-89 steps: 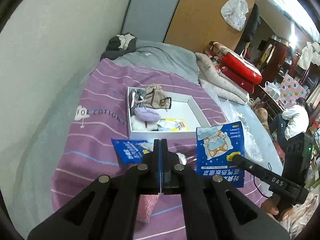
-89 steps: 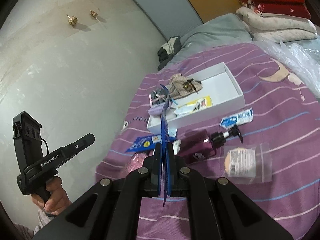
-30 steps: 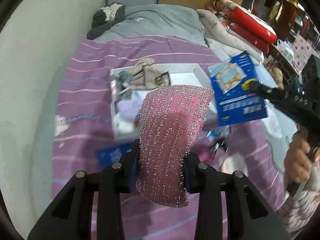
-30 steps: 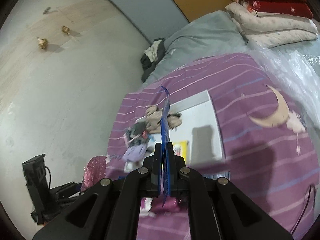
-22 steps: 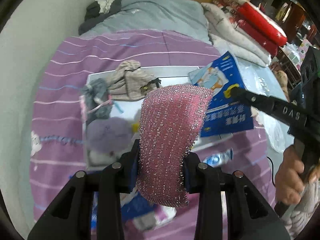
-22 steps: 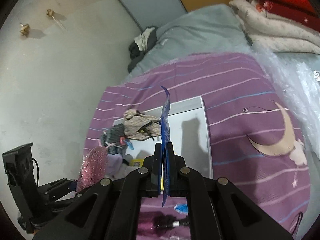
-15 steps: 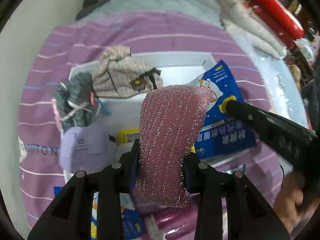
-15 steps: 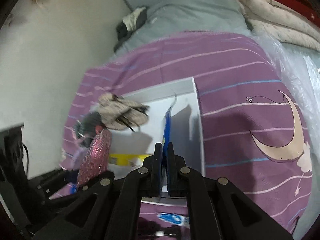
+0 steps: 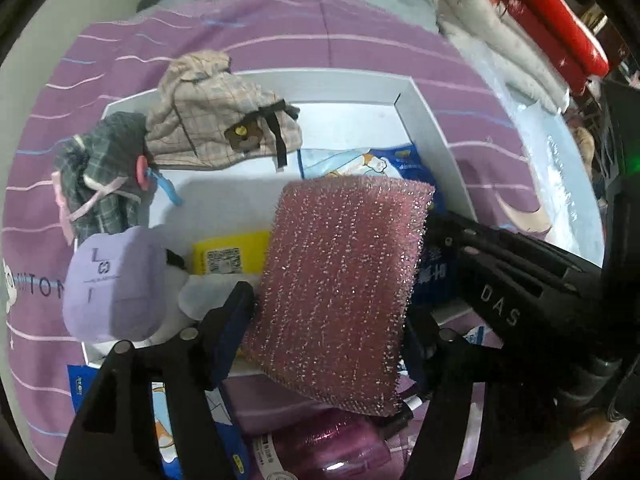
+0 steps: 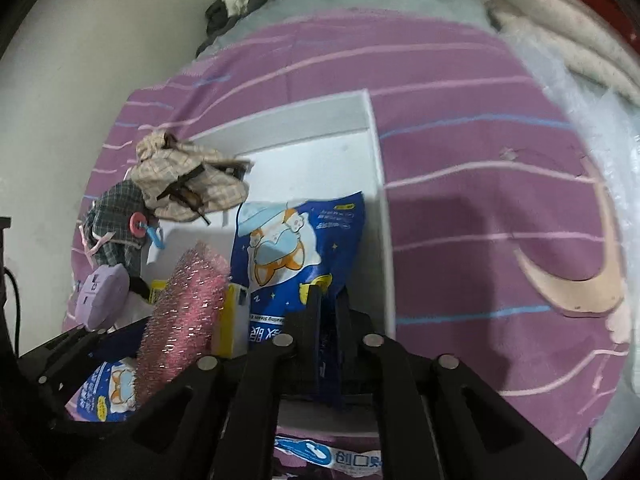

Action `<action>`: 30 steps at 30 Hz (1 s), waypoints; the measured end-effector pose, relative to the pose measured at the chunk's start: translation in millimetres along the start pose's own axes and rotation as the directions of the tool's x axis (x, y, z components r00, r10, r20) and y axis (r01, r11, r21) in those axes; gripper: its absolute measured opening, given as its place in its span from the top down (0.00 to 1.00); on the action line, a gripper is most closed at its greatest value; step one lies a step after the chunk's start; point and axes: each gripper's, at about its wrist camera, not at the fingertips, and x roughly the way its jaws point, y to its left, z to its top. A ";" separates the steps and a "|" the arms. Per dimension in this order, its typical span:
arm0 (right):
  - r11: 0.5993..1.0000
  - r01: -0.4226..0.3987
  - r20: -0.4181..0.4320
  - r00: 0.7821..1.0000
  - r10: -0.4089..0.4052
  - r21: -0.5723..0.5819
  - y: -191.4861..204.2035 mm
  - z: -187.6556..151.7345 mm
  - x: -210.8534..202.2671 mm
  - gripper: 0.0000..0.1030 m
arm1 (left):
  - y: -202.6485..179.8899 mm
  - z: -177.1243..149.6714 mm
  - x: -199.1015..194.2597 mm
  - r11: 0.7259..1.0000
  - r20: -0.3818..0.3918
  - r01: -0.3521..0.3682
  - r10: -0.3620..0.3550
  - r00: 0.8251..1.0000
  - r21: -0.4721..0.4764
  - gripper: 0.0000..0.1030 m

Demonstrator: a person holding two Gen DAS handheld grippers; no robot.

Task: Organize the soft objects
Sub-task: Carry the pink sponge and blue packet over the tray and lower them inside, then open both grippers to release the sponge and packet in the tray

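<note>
The left hand-held gripper (image 9: 326,312) is hanging over the near part of the white box (image 9: 424,120) with its jaws spread wide on either side of the pink sponge (image 9: 340,284), which sits tilted between them; whether they are pressing on it cannot be told for sure, though it looks loosely held. The right hand-held gripper (image 10: 326,312) is pinching the lower edge of the blue packet (image 10: 296,248), its jaws nearly closed on it, and the packet is lying flat in the right half of the box.

The main risk is crowding. Both grippers are working close side by side over the same box, so they may bump, and the sponge could land on the packet or on the yellow packet (image 9: 230,256) rather than on bare floor of the box. With such a wide hold, the sponge may slip early and fall onto the purple bedspread (image 10: 480,160). The beige pouch (image 9: 216,120), plaid pouch (image 9: 104,168) and lilac pad (image 9: 114,284) are filling the left side, leaving little room there.

Both grippers are pointing forward and downward into the box, the left one a little nearer its front wall.
</note>
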 end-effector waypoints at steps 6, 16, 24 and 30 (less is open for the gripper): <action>0.999 0.038 0.104 0.994 -0.039 0.005 1.1 5.4 -32.9 0.88 | 16.5 6.5 -3.5 0.991 0.037 0.039 -0.035 0.999 -0.127 0.32; 0.997 -0.036 0.114 0.993 0.028 0.071 -13.2 3.0 -41.3 0.61 | 16.6 1.4 1.5 0.955 -0.037 0.265 -0.272 0.962 -0.135 0.10; 0.987 -0.124 0.187 0.977 0.104 0.098 -15.5 0.2 -62.2 0.70 | 20.5 -3.9 -22.0 0.947 0.075 0.288 -0.280 0.957 -0.144 0.39; 0.986 -0.135 0.154 0.981 0.119 0.093 4.1 8.7 -38.2 0.85 | 4.7 0.1 -22.8 0.983 0.117 0.173 -0.165 0.979 -0.059 0.69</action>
